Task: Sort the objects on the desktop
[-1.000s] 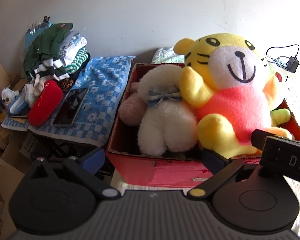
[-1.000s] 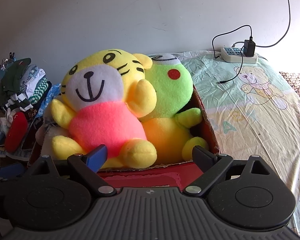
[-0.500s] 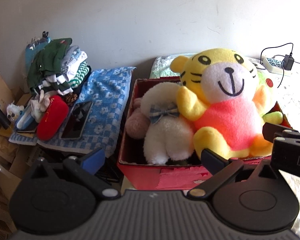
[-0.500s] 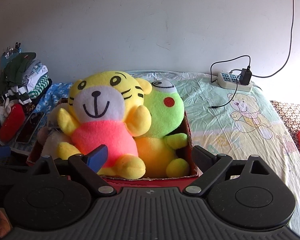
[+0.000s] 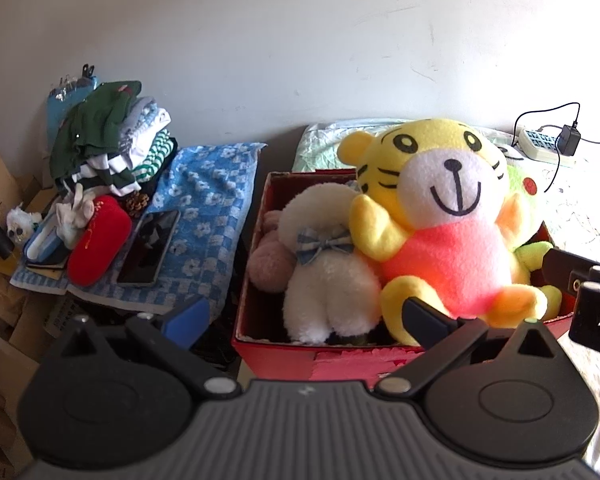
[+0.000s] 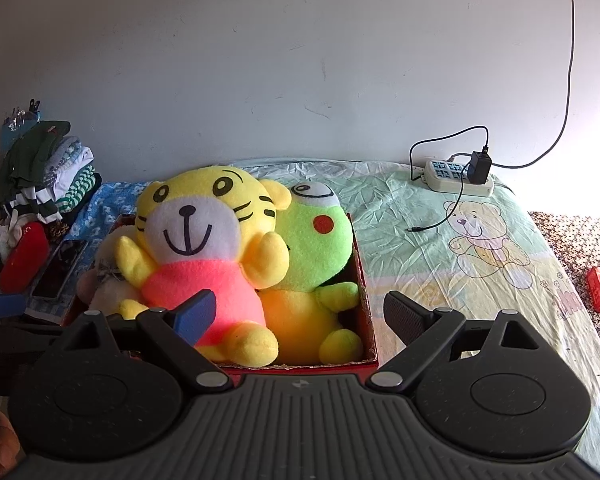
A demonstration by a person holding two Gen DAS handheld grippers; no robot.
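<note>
A red cardboard box (image 5: 276, 356) (image 6: 365, 304) holds several plush toys. A yellow tiger in a pink shirt (image 5: 440, 216) (image 6: 204, 248) sits upright in the middle. Beside it are a green frog (image 6: 316, 240) (image 5: 522, 184), a white fluffy toy with a blue bow (image 5: 324, 264), and a pink plush (image 5: 268, 268). My left gripper (image 5: 304, 316) hangs open in front of the box, holding nothing. My right gripper (image 6: 300, 312) is open too, above the box's near edge, empty.
Left of the box, a blue flowered towel (image 5: 212, 184) carries a dark phone (image 5: 150, 248), a red pouch (image 5: 98, 240), a pine cone (image 5: 137, 202) and a stack of folded clothes (image 5: 112, 140). A power strip (image 6: 458, 176) with a charger lies on the bear-print sheet (image 6: 480, 248). Cardboard boxes (image 5: 4, 344) stand far left.
Both grippers have pulled back and up from the box, so the toys look smaller and lower in both views. The toys have stayed put. Both grippers stay open.
</note>
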